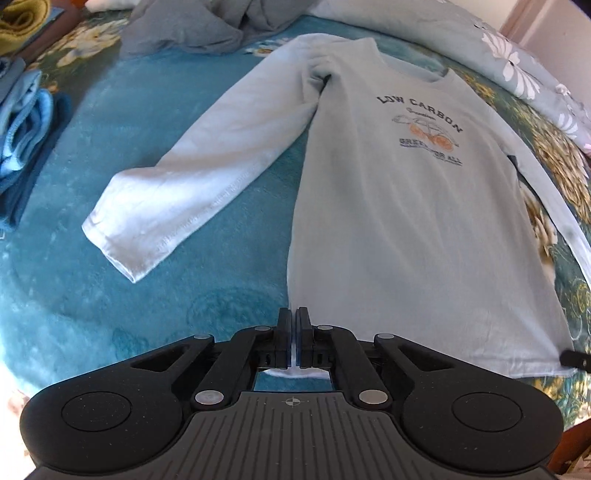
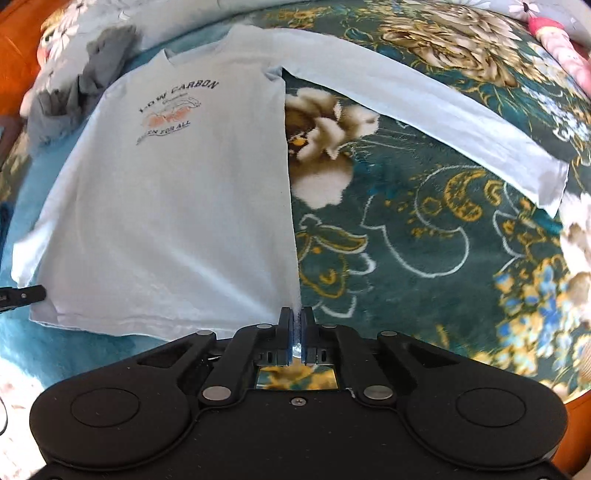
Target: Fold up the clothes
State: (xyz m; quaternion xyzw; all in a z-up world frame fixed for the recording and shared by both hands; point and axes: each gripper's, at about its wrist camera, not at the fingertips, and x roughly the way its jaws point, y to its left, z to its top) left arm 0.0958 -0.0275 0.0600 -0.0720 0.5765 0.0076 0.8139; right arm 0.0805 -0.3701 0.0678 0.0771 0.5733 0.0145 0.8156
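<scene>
Left wrist: one shirt [image 1: 406,221], two grippers; both jaws clamp hem corners.

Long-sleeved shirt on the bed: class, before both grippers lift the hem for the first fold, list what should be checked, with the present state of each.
1. Left gripper shut on the left hem corner of the shirt: ok.
2. Right gripper shut on the right hem corner: ok.
3. Shirt body flat, print upward: ok.
4. Left sleeve spread out, not tucked under: ok.
5. Right sleeve spread out: ok.
6. Grey garment clear of the collar: cannot tell.
</scene>
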